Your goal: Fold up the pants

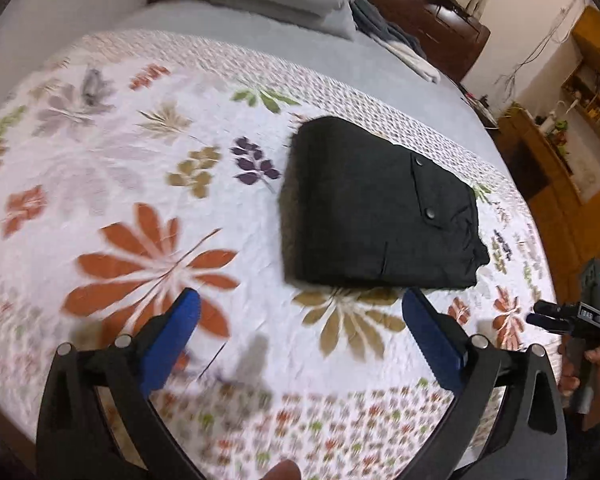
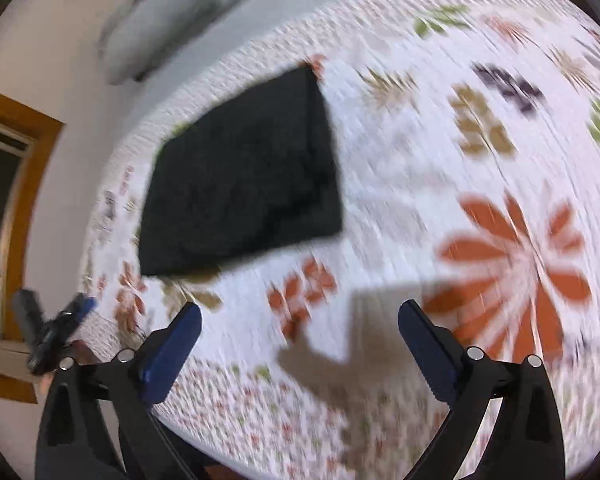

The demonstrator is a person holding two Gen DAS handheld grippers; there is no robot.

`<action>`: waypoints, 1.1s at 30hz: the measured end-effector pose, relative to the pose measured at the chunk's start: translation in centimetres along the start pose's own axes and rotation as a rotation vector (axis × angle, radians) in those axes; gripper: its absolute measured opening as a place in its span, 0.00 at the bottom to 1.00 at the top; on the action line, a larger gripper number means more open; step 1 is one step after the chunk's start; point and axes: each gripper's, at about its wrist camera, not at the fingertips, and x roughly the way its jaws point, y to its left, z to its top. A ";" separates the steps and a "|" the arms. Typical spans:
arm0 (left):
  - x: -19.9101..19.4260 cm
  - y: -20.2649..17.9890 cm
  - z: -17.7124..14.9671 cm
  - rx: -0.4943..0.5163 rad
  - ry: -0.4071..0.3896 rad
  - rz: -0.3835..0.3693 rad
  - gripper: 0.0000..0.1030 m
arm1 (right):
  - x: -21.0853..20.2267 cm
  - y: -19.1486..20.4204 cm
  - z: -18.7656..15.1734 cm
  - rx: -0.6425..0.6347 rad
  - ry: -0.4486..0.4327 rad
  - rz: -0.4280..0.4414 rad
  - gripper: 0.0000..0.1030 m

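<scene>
Two tools, and I have both spread wide with nothing between their blue pads. The black pants (image 1: 380,204) lie as a compact rectangle on the floral bedspread (image 1: 140,152), toward the far side, snaps of a pocket flap facing up. I judge the folding finished, or nearly so; at most a small bulge at one corner could be tidied. My left tool (image 1: 300,320) and right tool (image 2: 300,332) hang clear above the bedspread, touching no cloth.
</scene>
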 end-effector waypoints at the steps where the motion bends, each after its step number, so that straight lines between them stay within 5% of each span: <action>1: -1.4 -0.8 -1.0 0.034 -0.024 0.037 0.97 | -0.3 0.1 -1.1 0.002 0.012 -0.043 0.97; 5: -7.0 -4.7 -4.4 0.188 -0.120 0.140 0.97 | -3.6 2.0 -5.4 -0.078 -0.097 -0.136 0.97; 8: -10.8 -7.2 -6.2 0.226 -0.182 0.149 0.97 | -6.4 4.2 -8.3 -0.143 -0.186 -0.189 0.97; 21: -21.3 -13.7 -9.6 0.215 -0.215 0.176 0.97 | -16.1 15.8 -18.0 -0.368 -0.437 -0.279 0.97; 33: -26.5 -14.7 -11.9 0.211 -0.249 0.203 0.97 | -23.1 19.2 -23.5 -0.383 -0.574 -0.352 0.97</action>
